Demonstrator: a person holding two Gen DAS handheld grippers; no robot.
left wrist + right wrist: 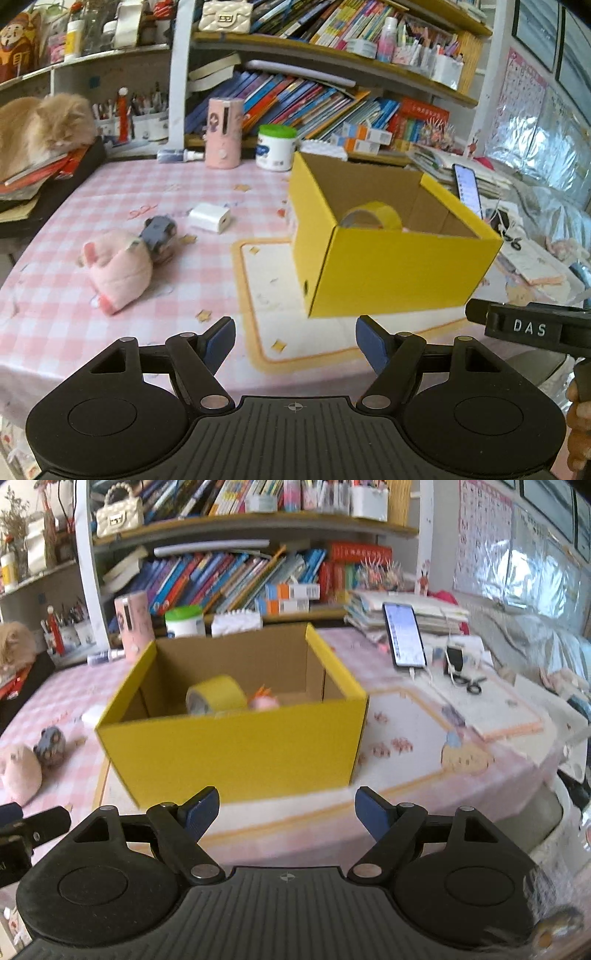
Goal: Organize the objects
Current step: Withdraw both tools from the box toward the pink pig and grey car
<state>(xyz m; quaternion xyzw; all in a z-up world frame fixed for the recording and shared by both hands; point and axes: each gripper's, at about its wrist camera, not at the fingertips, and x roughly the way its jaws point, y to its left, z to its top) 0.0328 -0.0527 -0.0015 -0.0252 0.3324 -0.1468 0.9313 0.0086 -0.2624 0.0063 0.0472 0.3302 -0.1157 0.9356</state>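
A yellow cardboard box (391,273) (236,749) stands open on the pink checked table. Inside it a roll of yellow tape (373,216) (218,696) leans upright, with a small pink toy (264,701) beside it. Left of the box lie a pink plush (118,267) (18,771), a grey toy car (159,232) (50,747) and a white charger block (209,217). My left gripper (295,341) hangs open and empty near the table's front edge, short of the box. My right gripper (286,812) is open too, empty, facing the box's front wall.
A pink cylinder (223,133), a white tub with a green lid (276,147) and a small bottle (179,155) stand at the back by bookshelves. A cat (37,129) lies on books at the left. A phone (403,635), cable and scissors (469,683) sit right of the box.
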